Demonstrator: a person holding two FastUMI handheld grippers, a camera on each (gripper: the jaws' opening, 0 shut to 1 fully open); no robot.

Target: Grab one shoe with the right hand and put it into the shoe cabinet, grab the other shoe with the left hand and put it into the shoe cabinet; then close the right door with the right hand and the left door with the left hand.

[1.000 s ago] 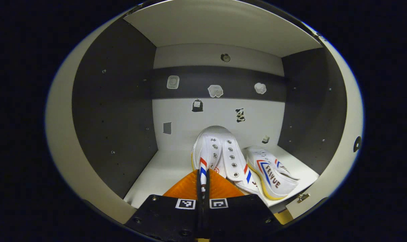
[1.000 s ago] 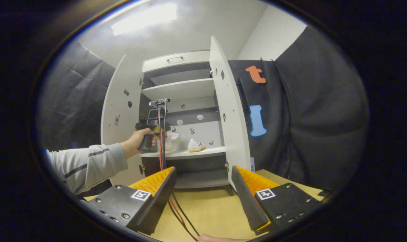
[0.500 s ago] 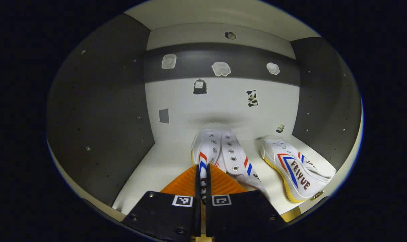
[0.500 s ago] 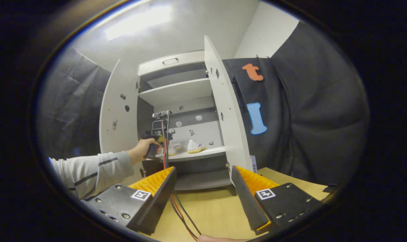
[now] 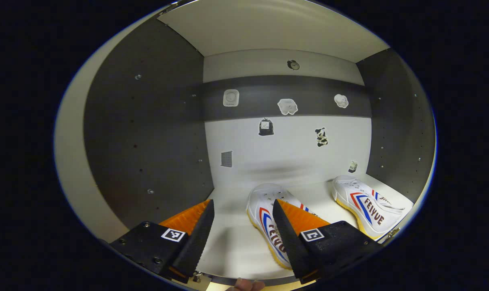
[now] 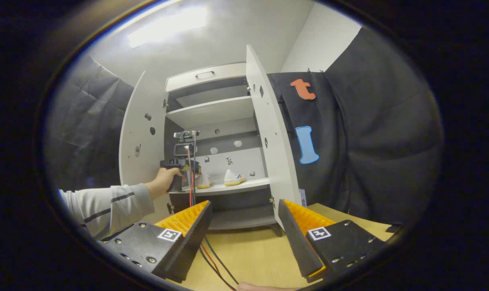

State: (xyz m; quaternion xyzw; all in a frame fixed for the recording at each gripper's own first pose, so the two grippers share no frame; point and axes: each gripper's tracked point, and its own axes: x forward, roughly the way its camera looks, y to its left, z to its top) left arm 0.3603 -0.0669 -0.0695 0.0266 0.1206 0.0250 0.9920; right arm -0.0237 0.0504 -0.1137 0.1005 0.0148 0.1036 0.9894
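With both shoes lying on the cabinet shelf (image 5: 232,242), second shoe (image 5: 268,218) at 6 o'clock beside first shoe (image 5: 369,202) at 4, I log left gripper (image 5: 243,232) spread, holding nothing, right gripper (image 6: 244,236) spread, facing right door (image 6: 270,133).

1. "FEIYUE" in dark capitals runs along the side of the right shoe (image 5: 367,204) on the cabinet shelf (image 5: 232,238), under its red and blue chevron.
2. The same word is partly readable on the left shoe (image 5: 268,220): "FEIY", the rest covered by a gripper finger.
3. The small stickers (image 5: 287,106) on the cabinet's back wall carry nothing legible.
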